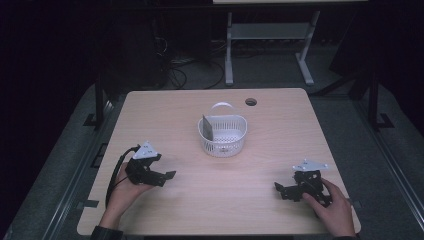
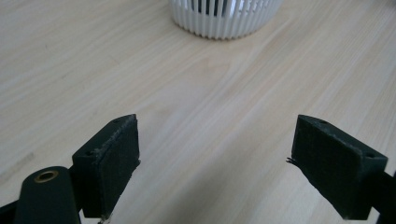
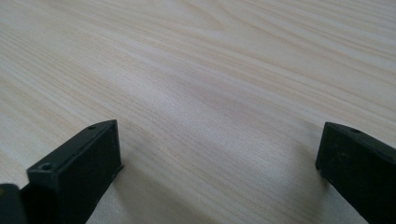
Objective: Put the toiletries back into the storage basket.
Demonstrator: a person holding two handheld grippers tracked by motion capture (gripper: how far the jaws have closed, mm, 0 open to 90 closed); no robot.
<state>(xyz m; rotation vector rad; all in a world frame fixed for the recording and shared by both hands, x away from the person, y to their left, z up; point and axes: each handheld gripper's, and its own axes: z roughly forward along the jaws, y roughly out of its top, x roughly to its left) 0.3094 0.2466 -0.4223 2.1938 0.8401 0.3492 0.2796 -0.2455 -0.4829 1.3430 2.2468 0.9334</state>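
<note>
At mid-desk [image 1: 165,107] stands a white slotted basket [image 1: 223,136], likely light and rigid; its arched handle [image 1: 222,105] suits gripping. Left gripper [image 1: 159,176] and right gripper [image 1: 281,190] rest near, jaws apart, empty.

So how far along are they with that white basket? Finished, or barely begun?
One grey, flat item already stands inside the white basket, leaning on its wall; I can't tell what it is. Nothing is in hand: the left hand-held gripper and the right hand-held gripper both rest open on the table, apart from the basket. What remains isn't visible.
</note>
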